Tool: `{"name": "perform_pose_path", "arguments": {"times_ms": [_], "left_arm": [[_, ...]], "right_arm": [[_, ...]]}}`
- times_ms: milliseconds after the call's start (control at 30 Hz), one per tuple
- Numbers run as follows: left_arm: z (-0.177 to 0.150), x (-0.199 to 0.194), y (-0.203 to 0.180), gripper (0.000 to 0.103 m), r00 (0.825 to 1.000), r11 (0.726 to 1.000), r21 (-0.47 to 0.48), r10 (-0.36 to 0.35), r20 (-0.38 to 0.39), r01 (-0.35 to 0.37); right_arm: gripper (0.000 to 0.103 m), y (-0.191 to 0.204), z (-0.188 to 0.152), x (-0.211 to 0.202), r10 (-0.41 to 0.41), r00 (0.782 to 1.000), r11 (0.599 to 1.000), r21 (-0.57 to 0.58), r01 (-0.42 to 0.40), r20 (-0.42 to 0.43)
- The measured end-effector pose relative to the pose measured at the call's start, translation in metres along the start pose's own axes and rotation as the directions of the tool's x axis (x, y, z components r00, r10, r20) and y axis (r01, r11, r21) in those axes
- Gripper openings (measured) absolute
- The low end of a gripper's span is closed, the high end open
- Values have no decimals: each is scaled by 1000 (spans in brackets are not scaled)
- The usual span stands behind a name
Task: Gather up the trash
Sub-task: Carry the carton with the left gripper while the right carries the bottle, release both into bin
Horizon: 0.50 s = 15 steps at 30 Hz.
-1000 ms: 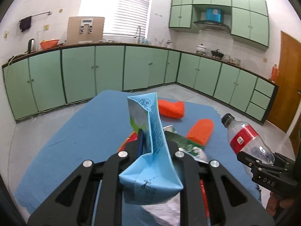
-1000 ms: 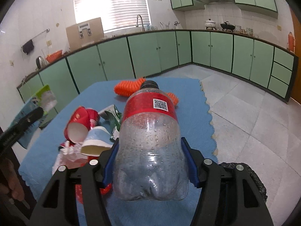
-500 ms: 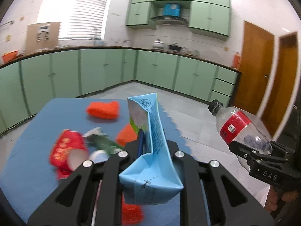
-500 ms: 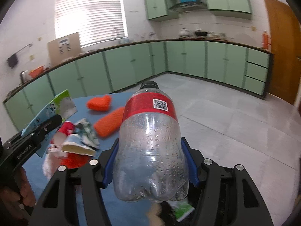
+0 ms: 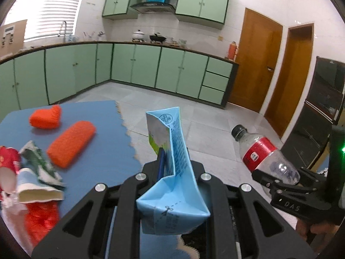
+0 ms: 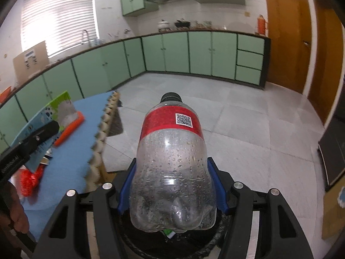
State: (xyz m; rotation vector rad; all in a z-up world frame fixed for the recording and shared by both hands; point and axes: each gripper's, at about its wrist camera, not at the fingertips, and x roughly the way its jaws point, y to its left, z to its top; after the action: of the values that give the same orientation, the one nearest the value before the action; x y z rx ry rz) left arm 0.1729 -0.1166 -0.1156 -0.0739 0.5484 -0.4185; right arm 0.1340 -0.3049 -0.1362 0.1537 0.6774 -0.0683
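My left gripper (image 5: 172,168) is shut on a flattened light-blue carton (image 5: 172,172), held upright past the right edge of the blue table (image 5: 103,116). My right gripper (image 6: 172,185) is shut on a clear plastic bottle (image 6: 172,164) with a red label, held over a black-lined trash bin (image 6: 172,246). The bottle (image 5: 265,157) also shows at the right of the left wrist view. The carton (image 6: 49,116) and left gripper show at the left of the right wrist view.
On the table lie two orange sponges (image 5: 69,142), a red paper cup (image 5: 8,161), a blue cup (image 5: 36,187) and a green wrapper (image 5: 41,164). Green cabinets (image 5: 151,69) line the walls. Grey tiled floor (image 6: 248,133) lies ahead; wooden doors (image 5: 256,60) stand right.
Both grippers swung right with their loads, from over the table to past its right edge. The trash bin has come under the bottle.
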Motion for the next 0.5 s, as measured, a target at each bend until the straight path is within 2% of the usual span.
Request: {"name": "perform_pose_path", "arguments": {"times_ms": [333, 367, 400, 433, 500], "left_arm": [[-5, 39, -20, 17, 997, 998, 32, -43, -62, 45], [-6, 41, -21, 20, 997, 998, 27, -47, -65, 49], [-5, 43, -21, 30, 996, 998, 22, -56, -66, 57], [-6, 43, -22, 34, 996, 998, 20, -60, -65, 61], [-6, 42, -24, 36, 996, 997, 25, -65, -59, 67]], "right_arm": [[62, -28, -14, 28, -30, 998, 999, 14, 31, -58], [63, -31, -13, 31, -39, 998, 999, 14, 40, -59], [69, -34, -13, 33, -47, 997, 999, 14, 48, -55], [71, -35, -12, 33, -56, 997, 998, 13, 56, -49], [71, -38, -12, 32, -72, 997, 997, 15, 73, -35]]}}
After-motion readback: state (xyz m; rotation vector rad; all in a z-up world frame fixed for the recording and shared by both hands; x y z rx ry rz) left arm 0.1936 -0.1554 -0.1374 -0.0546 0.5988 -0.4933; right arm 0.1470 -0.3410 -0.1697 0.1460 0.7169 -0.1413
